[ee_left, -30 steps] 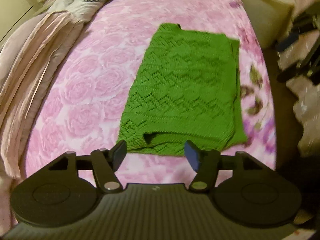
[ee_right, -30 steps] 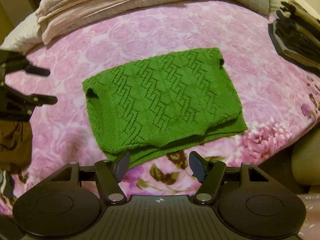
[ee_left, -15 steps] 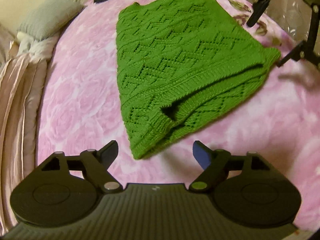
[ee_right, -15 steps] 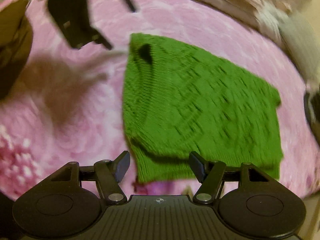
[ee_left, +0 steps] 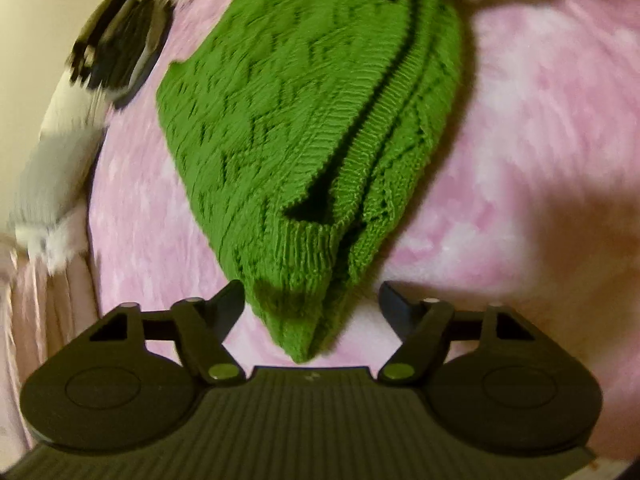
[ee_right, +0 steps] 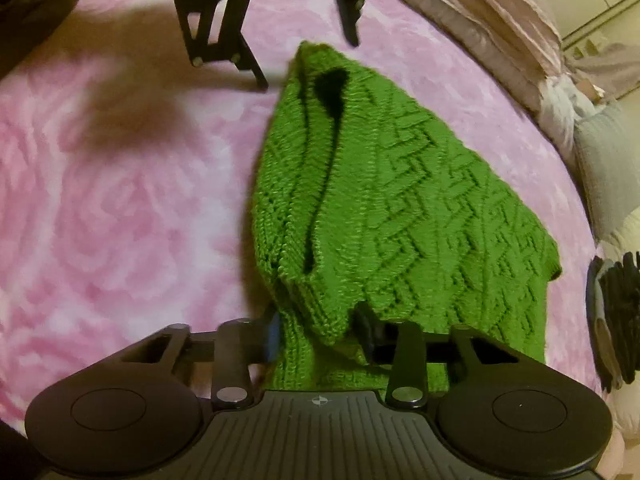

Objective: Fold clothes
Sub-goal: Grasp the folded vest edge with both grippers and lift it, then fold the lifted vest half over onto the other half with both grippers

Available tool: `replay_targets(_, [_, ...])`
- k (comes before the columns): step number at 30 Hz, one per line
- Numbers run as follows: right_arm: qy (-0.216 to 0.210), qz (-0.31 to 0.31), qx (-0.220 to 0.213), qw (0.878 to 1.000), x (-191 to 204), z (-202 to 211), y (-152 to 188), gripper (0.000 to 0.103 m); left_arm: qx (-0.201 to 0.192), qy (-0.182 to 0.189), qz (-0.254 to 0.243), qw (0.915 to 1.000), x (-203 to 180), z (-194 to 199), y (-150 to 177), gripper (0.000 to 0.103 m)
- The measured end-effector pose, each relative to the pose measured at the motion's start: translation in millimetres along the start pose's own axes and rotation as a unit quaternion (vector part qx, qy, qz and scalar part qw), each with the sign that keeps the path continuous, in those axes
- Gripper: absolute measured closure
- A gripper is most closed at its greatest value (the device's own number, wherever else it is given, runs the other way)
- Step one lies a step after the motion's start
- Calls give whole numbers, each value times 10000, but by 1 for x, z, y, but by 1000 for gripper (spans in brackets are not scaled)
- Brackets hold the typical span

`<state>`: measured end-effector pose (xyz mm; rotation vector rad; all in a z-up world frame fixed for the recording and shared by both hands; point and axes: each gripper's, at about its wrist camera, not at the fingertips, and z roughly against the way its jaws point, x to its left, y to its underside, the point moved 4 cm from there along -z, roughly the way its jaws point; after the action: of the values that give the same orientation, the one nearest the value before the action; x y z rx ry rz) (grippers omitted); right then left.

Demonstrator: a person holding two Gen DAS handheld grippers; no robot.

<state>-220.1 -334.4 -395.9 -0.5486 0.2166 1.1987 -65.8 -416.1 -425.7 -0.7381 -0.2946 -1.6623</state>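
A folded green knitted sweater (ee_left: 304, 92) lies on the pink rose-patterned bedspread (ee_left: 520, 128). Its near corner pokes between the spread fingers of my left gripper (ee_left: 312, 306), which is open and low over the bed. In the right wrist view the sweater (ee_right: 420, 200) runs away from me, and its other near corner is bunched between the fingers of my right gripper (ee_right: 320, 334), which are drawn in against the knit. Fabric drapes over the right finger. The left gripper (ee_right: 304, 56) shows as a black frame at the sweater's far corner.
Folded pale pink bedding (ee_right: 500, 12) lines the far side of the bed, with a grey pillow (ee_right: 608, 160) beside it. A dark garment (ee_right: 616, 312) lies at the right edge, blurred in the left wrist view as a black-and-white shape (ee_left: 116, 44). Brown cloth (ee_right: 36, 0) sits top left.
Both grippers swung round and dropped to opposite corners of one end of the sweater. The right gripper's fingers narrowed onto its corner; the left stayed spread.
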Motion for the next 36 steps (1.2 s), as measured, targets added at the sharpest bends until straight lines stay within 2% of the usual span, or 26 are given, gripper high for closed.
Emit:
replay_targets(3, [-63, -292, 7, 9996, -9, 4, -7, 88, -85, -70, -314, 9994, -1, -5, -1, 48])
replay_targets(6, [-186, -563, -37, 9982, -21, 15, -11, 90, -132, -40, -543, 9984, 1, -8, -2, 62])
replay_targets(7, [-206, -642, -52, 9977, -23, 20, -12, 90, -135, 10, -599, 9981, 2, -9, -2, 77])
replay_targets(8, [-216, -688, -78, 9974, -26, 27, -13, 90, -134, 66, -665, 9977, 4, -8, -3, 87])
replay_targets(12, [-266, -883, -128, 9957, -41, 48, -16, 91, -121, 311, -681, 9971, 18, 9, -10, 91])
replay_targets(16, [-494, -1331, -156, 9897, -57, 73, -15, 91, -115, 499, -625, 9967, 43, 35, -24, 91])
replay_targets(20, [-640, -1995, -224, 9775, -85, 99, -12, 91, -52, 756, -501, 9959, 84, 56, -50, 91])
replay_targets(24, [-764, -2816, -306, 9560, -125, 115, -1, 91, 10, 861, -333, 9957, 140, 58, -84, 91])
replay_targets(30, [-1044, -3462, -534, 9308, -198, 113, 15, 91, 209, 979, -270, 9946, 219, 22, -143, 91])
replay_targets(33, [-1265, -3890, -602, 9105, -239, 101, 34, 91, 305, 1144, -316, 9925, 246, -15, -169, 91])
replay_targets(36, [-1534, -4438, -521, 8814, -278, 75, 61, 91, 351, 1424, -245, 9889, 265, -62, -190, 91])
